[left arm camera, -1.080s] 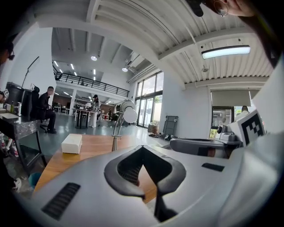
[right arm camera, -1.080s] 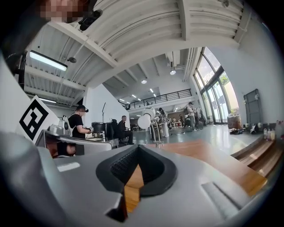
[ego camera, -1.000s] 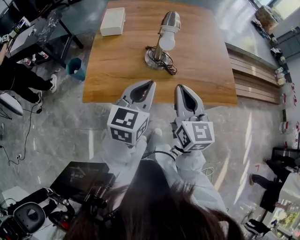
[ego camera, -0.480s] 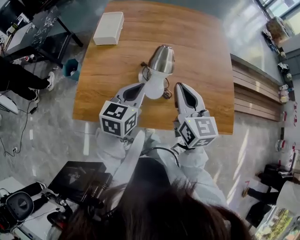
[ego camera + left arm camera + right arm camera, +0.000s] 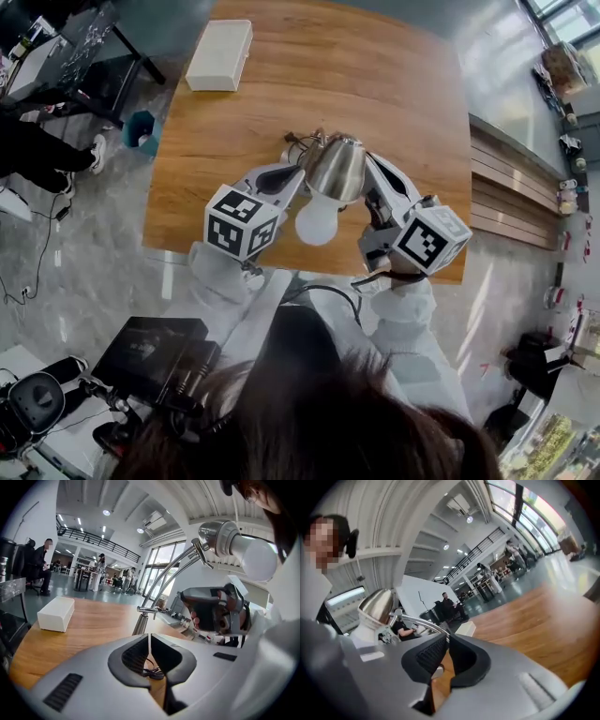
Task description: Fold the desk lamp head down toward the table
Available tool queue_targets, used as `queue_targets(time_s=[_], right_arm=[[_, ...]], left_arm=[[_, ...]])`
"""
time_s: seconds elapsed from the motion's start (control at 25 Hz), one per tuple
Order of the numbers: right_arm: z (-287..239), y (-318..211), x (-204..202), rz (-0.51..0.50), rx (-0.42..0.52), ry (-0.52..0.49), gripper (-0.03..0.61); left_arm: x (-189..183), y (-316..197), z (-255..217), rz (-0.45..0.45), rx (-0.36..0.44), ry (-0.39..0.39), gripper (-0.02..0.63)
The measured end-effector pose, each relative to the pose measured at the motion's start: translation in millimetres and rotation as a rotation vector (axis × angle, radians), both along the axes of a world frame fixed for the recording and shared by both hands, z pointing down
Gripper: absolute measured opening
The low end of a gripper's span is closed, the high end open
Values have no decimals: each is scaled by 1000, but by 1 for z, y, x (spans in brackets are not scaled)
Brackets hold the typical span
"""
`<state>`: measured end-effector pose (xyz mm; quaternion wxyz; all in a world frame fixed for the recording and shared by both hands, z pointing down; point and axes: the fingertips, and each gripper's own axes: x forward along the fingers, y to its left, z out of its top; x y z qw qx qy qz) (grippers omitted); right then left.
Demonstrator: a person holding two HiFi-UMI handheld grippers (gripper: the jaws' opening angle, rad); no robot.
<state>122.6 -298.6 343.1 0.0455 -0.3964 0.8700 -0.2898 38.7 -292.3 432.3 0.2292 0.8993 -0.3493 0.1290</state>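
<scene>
Both of your tools are pressed shut with nothing between the jaws: the left gripper (image 5: 298, 172) and the right gripper (image 5: 373, 163) flank the chrome lamp head (image 5: 337, 167), which stands raised above the wooden table (image 5: 403, 84), with its white bulb (image 5: 317, 221) facing up toward you. From the left tool the lamp head sits up and to the right of the jaw tips, with the curved lamp arm (image 5: 169, 573) rising straight ahead of them. From the right tool the arm passes just above the tips and the head sits up to the left. The main risk, as I judge it, is pushing with closed jaws. The polished shade gives them no purchase, so a tip may skid off and knock the bulb (likely the most fragile part here). If you press down off-centre, the lamp probably tips or slides on its base rather than bending at the joint. Steady the lower stem with one tool. The loose black cord (image 5: 153, 672) below the left jaws could also snag.
</scene>
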Motion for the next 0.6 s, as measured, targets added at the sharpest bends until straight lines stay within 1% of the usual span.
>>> queue_targets(time_s=[0.08,0.16,0.2,0.28,0.32,0.36,0.48,0.6], right_arm=[[-6,-15,-6,-109,-59,-80,6],[-6,-21,-9,-201,-164,-198,30],[-7,-20,-8,-241,-225,-271,56],[-11,-14,-10,-324,-341,-425,118],[-13,-12,-12,-364,-393,-496,163],[-14,-11,-15,-396,-440,-553,181],[-11,-17,-25,-458,-541,-644,190],[-11,-26,-37,-512,-607,-746,189]], left_arm=[[3,-15,4,31,13,-3,3],[4,-22,7,52,21,-8,15],[5,-22,7,62,23,-8,64],[6,-21,5,79,26,-3,98],[5,-21,6,86,27,-3,121],[5,-23,7,96,28,-5,129],[8,-35,13,132,28,-16,150],[16,-50,17,165,34,-23,155]])
